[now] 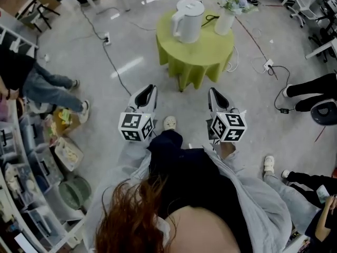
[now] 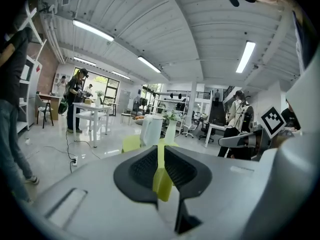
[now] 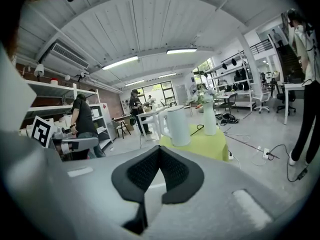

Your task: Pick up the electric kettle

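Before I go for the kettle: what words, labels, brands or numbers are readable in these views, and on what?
None readable.
The electric kettle and the vase show no print.
The cube on the left tongs and the one on the right tongs bear only black-and-white square patterns, no letters.

Left gripper (image 1: 151,88): I hold it forward, tilted slightly down; jaws a slit apart, empty.
Right gripper (image 1: 211,91): level with my left; jaws together, empty.

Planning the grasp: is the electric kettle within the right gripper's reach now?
Probably not yet: the electric kettle stands on the green table across open floor from the right gripper.
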